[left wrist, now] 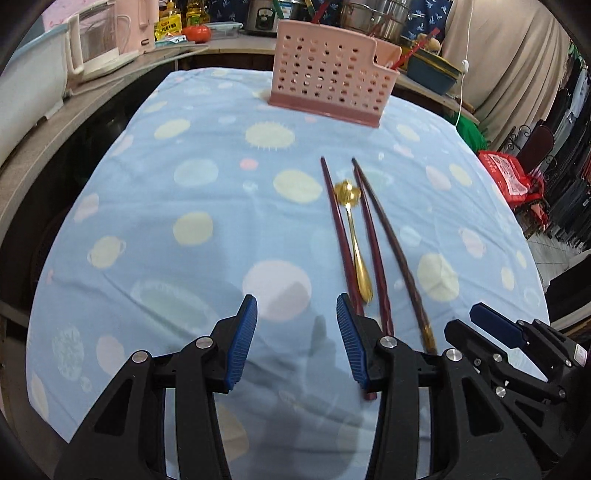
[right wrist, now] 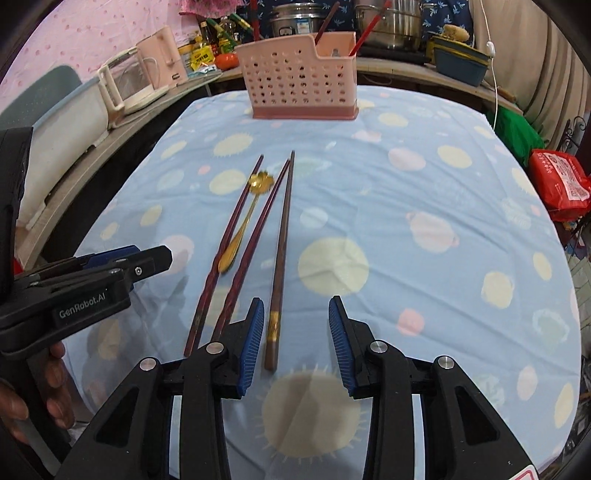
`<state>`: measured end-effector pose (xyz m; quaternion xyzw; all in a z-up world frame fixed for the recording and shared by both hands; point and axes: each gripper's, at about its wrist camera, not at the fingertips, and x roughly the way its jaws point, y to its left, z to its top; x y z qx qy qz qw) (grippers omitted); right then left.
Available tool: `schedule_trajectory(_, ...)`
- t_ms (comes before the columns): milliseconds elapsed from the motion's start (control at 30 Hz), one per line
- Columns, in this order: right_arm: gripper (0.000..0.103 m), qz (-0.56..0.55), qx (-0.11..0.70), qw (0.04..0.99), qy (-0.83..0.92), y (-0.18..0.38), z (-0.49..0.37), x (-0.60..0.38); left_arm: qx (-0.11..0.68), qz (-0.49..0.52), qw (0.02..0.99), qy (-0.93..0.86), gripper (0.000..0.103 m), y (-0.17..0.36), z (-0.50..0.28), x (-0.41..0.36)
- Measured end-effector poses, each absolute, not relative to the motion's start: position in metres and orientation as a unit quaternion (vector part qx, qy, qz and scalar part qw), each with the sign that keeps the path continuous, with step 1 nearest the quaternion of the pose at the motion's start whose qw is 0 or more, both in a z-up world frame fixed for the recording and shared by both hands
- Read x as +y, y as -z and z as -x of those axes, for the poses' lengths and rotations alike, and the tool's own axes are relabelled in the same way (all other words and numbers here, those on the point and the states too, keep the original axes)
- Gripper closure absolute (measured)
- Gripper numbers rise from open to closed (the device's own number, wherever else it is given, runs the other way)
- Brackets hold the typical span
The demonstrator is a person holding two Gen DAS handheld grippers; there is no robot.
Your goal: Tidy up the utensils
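Note:
Two reddish chopsticks [left wrist: 338,229] [right wrist: 229,236] lie side by side on the blue spotted cloth with a gold spoon [left wrist: 356,240] [right wrist: 236,240] between them. A darker brown chopstick [left wrist: 391,240] [right wrist: 282,236] with a gold band lies just to their right. A pink perforated utensil holder [left wrist: 332,74] [right wrist: 299,85] stands at the far end with several red chopsticks in it. My left gripper [left wrist: 297,314] is open over bare cloth, left of the chopsticks' near ends. My right gripper [right wrist: 295,310] is open, the brown chopstick's near end lying between its fingers, close to the left pad [right wrist: 255,332].
A glass kettle [right wrist: 129,85], bottles and steel pots [right wrist: 391,22] crowd the counter behind the table. Blue bowls [left wrist: 432,74] sit at the back right. A red bag [right wrist: 557,181] lies past the table's right edge. A hand [right wrist: 55,398] holds the left gripper's handle.

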<state>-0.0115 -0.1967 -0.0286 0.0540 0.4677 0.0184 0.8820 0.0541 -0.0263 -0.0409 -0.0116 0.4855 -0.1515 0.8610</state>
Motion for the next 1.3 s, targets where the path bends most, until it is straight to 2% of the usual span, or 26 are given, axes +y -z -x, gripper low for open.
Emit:
schedule_trajectory(133, 0.078, -0.054, 0.48, 0.875, -0.024, 0.04, 0.016, -0.192, 0.494, 0.011, 0.855, 0.156, 0.06, 0.05, -0.042, -0.024)
schedule_trajectory(333, 0.081, -0.046, 0.482, 0.875, -0.027, 0.044, 0.016, -0.186, 0.497, 0.003, 0.851, 0.17, 0.06, 0.052, -0.034, -0.03)
schedule_trajectory(600, 0.096, -0.042, 0.485, 0.873, -0.021, 0.05, 0.014, -0.188, 0.494, -0.007, 0.849, 0.186, 0.06, 0.051, -0.031, -0.043)
schedule_trajectory(1300, 0.096, -0.064, 0.484, 0.872, -0.016, 0.05, 0.02, -0.201, 0.5, -0.038, 0.842, 0.2, 0.061, 0.061, -0.02, -0.062)
